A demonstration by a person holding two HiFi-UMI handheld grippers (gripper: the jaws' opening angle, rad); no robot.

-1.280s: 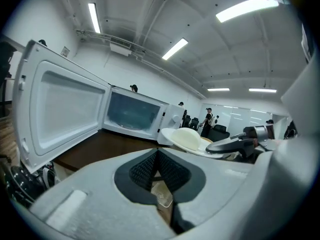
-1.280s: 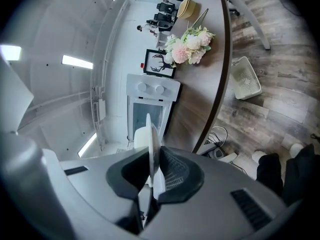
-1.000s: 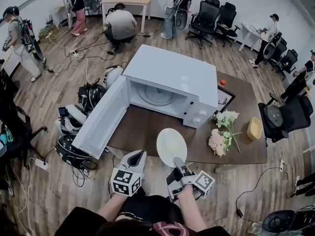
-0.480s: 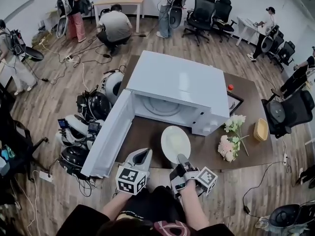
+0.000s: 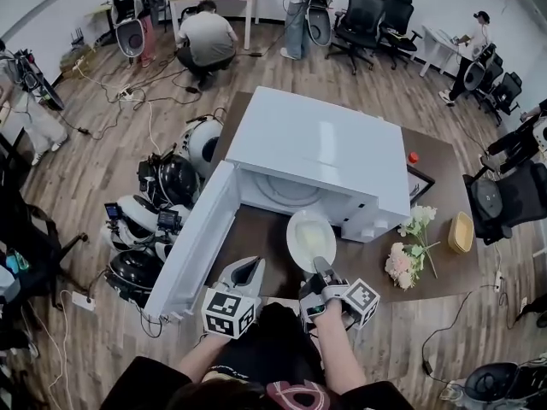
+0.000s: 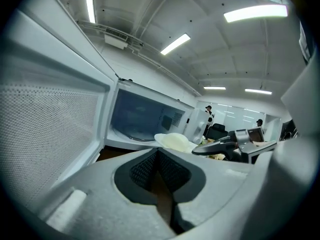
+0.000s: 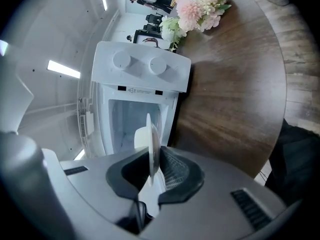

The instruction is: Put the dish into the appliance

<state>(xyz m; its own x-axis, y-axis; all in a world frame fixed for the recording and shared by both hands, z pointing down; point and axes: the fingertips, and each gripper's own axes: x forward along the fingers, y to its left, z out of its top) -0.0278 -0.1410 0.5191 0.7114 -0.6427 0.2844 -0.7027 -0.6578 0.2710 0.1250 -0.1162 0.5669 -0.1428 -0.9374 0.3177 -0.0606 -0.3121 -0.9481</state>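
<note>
The white microwave [image 5: 320, 148] stands on the brown table [image 5: 256, 229] with its door [image 5: 195, 239] swung wide to the left. Its glass turntable [image 5: 282, 193] lies bare inside. My right gripper [image 5: 321, 268] is shut on the near rim of a pale round dish [image 5: 311, 240], whose far rim is at the mouth of the cavity. In the right gripper view the dish [image 7: 152, 139] stands edge-on between the pads of the gripper [image 7: 154, 157], facing the cavity [image 7: 125, 124]. My left gripper [image 5: 242, 273] hangs shut and holds nothing, in front of the door [image 6: 45, 134]; its view shows its own jaws [image 6: 156, 153] and the dish [image 6: 174, 141].
Pink and white flowers [image 5: 403, 259] lie right of the microwave, with a yellow basket [image 5: 461, 231], a black tray [image 5: 419, 184] and a small red thing [image 5: 414, 157] beyond. Bags and helmets [image 5: 162, 186] crowd the floor at left. People and office chairs [image 5: 376, 15] fill the back.
My right gripper has carried the dish forward, from over the table's front edge up to the microwave's opening. The left gripper has kept its place beside it.
</note>
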